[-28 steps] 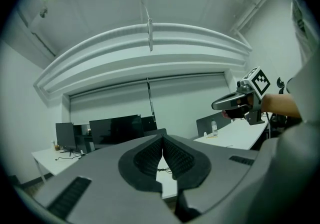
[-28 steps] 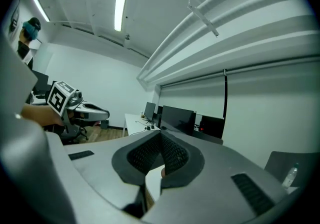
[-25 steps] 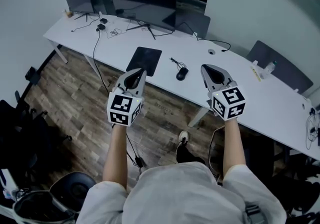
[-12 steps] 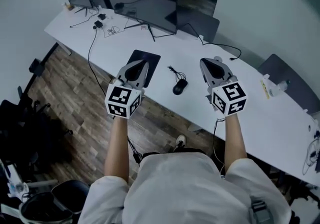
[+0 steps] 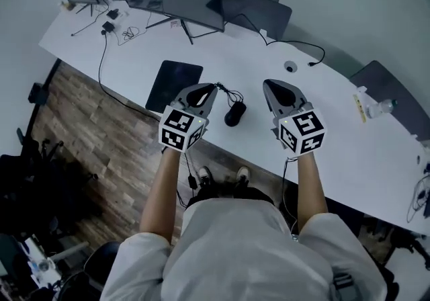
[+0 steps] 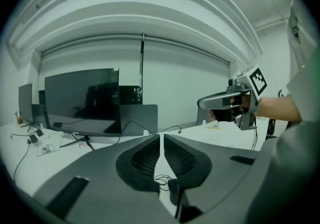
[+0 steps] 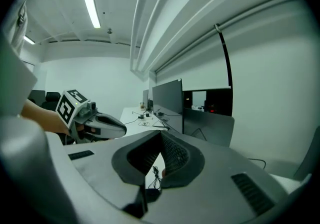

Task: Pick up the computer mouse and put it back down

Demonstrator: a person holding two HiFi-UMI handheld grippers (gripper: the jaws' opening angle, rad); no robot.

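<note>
**Head view:** the mouse [image 5: 234, 113] lies on the white desk [image 5: 349, 125] by the near edge, w/ its cable [image 5: 232, 95] bunched just beyond it. A dark mouse pad [image 5: 173, 84] lies further left. The left gripper [image 5: 213, 87] is just left of the mouse and the right gripper [image 5: 269, 84] is on its right, a bit further off. Neither touches it.

**Left gripper view:** the jaws are clenched to a thin slit w/ nothing between them. The mouse [image 6: 173, 186] shows low down, just past the tips.

**Right gripper view:** the jaw tips meet and hold nothing. The mouse [image 7: 150, 194] is a dark blob below them (partly hidden by the jaw body).

**Progress:** I'd say approach only. The mouse hasn't been gripped or lifted yet, so opening a gripper, grasping, lifting and putting it back all remain.
</note>
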